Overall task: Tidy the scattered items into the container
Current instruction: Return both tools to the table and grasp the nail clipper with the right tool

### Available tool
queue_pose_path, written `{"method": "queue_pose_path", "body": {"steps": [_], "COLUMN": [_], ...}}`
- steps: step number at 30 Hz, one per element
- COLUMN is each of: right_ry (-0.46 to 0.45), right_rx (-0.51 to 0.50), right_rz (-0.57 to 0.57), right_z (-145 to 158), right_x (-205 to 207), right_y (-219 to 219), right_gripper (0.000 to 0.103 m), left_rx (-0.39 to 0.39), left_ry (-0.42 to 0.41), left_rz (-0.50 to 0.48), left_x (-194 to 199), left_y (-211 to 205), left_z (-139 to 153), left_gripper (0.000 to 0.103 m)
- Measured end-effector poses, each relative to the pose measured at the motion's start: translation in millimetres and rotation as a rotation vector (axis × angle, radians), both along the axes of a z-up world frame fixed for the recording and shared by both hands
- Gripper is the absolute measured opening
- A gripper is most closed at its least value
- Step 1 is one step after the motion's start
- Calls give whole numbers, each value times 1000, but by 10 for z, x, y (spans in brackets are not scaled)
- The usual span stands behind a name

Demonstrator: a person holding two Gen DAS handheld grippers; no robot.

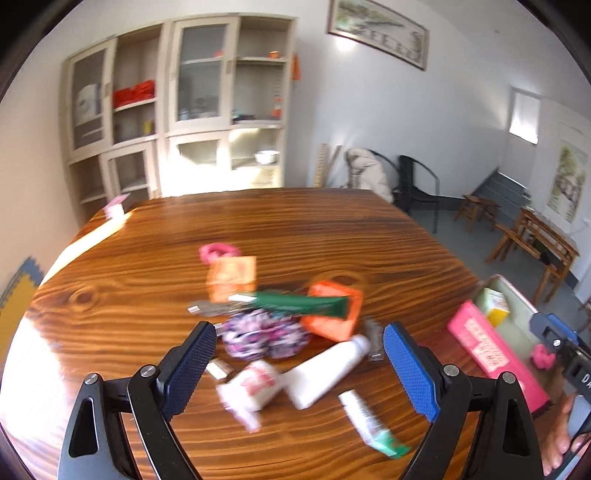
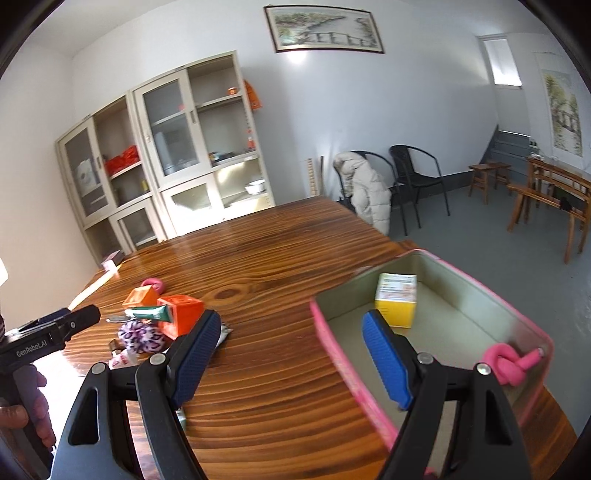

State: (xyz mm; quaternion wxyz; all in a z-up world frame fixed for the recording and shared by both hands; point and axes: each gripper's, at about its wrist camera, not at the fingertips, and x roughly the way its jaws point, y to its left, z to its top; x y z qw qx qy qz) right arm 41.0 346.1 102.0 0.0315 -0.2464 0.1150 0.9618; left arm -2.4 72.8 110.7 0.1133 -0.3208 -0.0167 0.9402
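A cream glass-door cabinet point(image 2: 166, 158) stands against the far wall, a framed landscape painting point(image 2: 323, 29) hanging above to its right. Two black chairs point(image 2: 417, 177) sit beyond the wooden table point(image 2: 258, 258), a pale coat point(image 2: 365, 188) draped over one.

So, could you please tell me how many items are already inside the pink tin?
2: a yellow box toward the far end of the tin, and a pink knotted piece near the right wall. The right claw may hide more.

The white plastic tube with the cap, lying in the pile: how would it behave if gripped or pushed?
The white plastic tube looks soft-walled, so it would probably dent under the pads. Its smooth, rounded cap end might slip or roll. It lies flat on the wooden table, so tipping seems unlikely.
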Motion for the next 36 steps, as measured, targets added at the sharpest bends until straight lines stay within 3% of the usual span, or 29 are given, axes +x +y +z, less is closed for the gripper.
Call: {"method": "queue_pose_path", "body": {"steps": [4,9,13,15,18,36], "right_ry": [-33,-108,-180,-216,-265,-358], "right_rx": [-8,28,71,76,82,215], "right_rz": [55,92,94,96,108,166], "right_z": [-38,-220,-406,-496,-647,-913], "right_x": [-218,-551,-809,-910,-997,-1237], "right_y": [-246,-512,-653,-684,-718,-1006], "right_gripper": [82,82,78,67,58,54], "left_rx": [40,2,-14,-31,-41,-47], "left_ry": [-3,-1,-63,-81,-99,-135], "left_rz": [84,126,105,100,95,89], "left_x": [-43,-33,-78,-86,-105,-135], "left_y": [-468,-696,-742,-741,-729,-701], "left_z": [-30,-180,-403,-472,-504,-592], "left_gripper": [94,94,94,94,94,94]}}
